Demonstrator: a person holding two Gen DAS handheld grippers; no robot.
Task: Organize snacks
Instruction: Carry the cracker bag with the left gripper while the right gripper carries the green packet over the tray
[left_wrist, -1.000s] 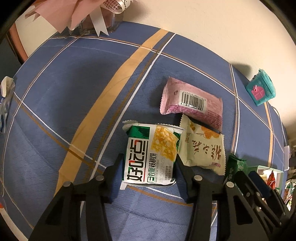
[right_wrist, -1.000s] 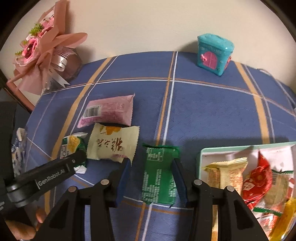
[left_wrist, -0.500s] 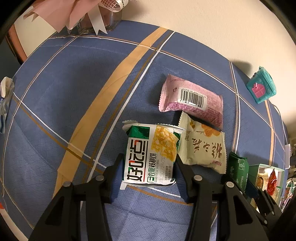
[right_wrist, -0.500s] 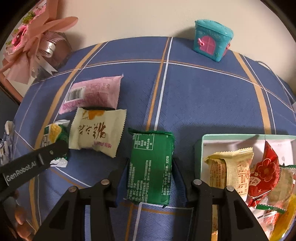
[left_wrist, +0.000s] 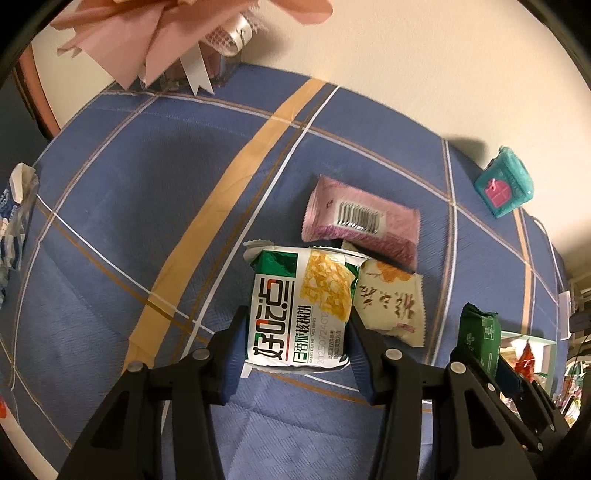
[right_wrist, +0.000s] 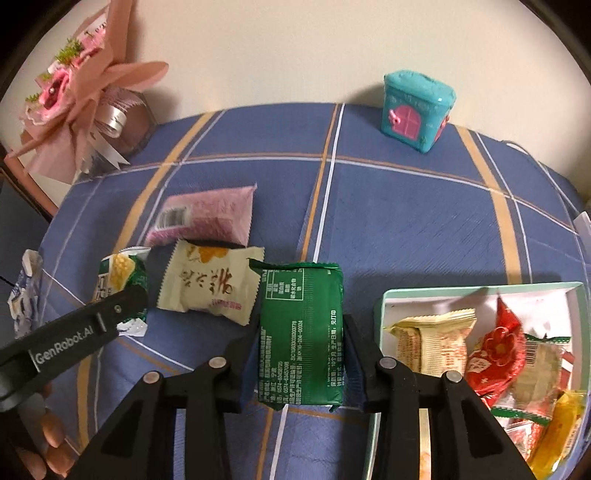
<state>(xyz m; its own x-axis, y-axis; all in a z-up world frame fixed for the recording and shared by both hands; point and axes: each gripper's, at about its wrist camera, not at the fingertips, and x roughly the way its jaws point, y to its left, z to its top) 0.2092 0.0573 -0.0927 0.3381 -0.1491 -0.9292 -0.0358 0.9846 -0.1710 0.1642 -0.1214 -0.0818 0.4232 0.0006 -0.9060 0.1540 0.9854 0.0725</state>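
Claws (left_wrist: 297, 328) (right_wrist: 300, 354) now lifting both packets (left_wrist: 299, 310) (right_wrist: 301, 332).

"GenRobot.AI" on left gripper (right_wrist: 79, 334) arm — white-green snack pack (left_wrist: 301, 308) reads "好吃点", "香脆核桃饼"; pink pack (left_wrist: 360, 218) has barcode, digits unreadable.

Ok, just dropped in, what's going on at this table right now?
A person is sorting snacks with two handheld grippers. The right gripper is shut on a dark green foil snack packet, beside the pale green box that already holds several wrapped snacks. The left gripper clamps a white-and-green packet with yellow picture. A cream wrapper and a pink barcode packet lie loose on the blue plaid cloth.
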